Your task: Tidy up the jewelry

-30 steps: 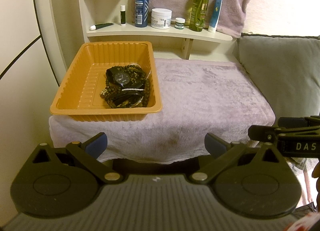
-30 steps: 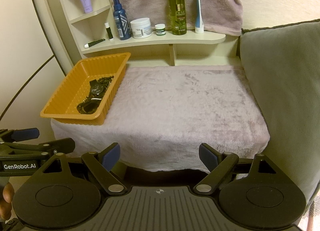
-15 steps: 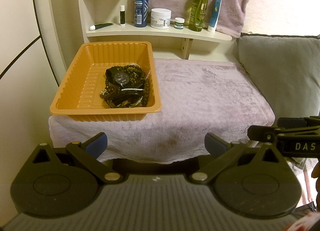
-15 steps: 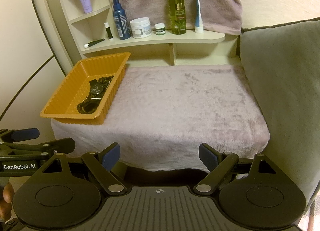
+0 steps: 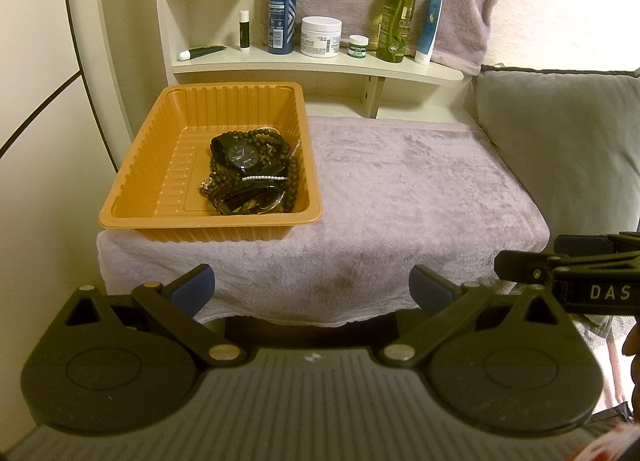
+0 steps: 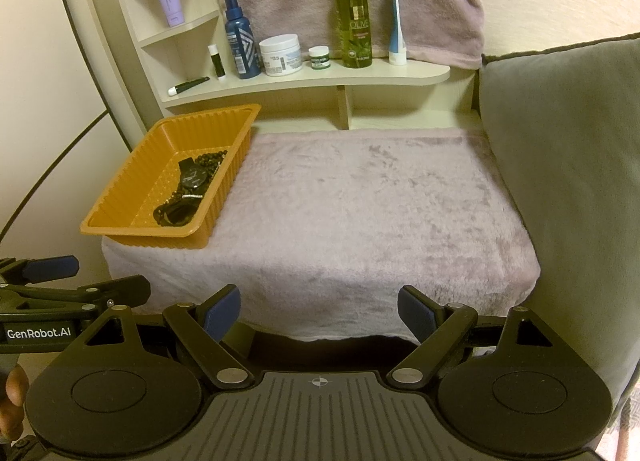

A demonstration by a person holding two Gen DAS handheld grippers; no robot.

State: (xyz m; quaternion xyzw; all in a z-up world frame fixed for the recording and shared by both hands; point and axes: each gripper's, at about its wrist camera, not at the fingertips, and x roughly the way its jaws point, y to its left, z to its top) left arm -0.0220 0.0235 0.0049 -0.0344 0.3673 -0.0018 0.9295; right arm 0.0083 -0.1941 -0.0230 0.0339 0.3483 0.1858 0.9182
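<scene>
While jewelry (image 5: 250, 173) stays in tray (image 5: 132, 197), nothing moved; both jaws wide, empty.

Orange tray (image 6: 120, 197) (watch (image 6: 193, 178), beads (image 6: 212, 158) inside) on plush-covered table (image 6: 360, 213).

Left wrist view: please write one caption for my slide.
Open left gripper faces an orange tray holding a black watch and beads.
</scene>
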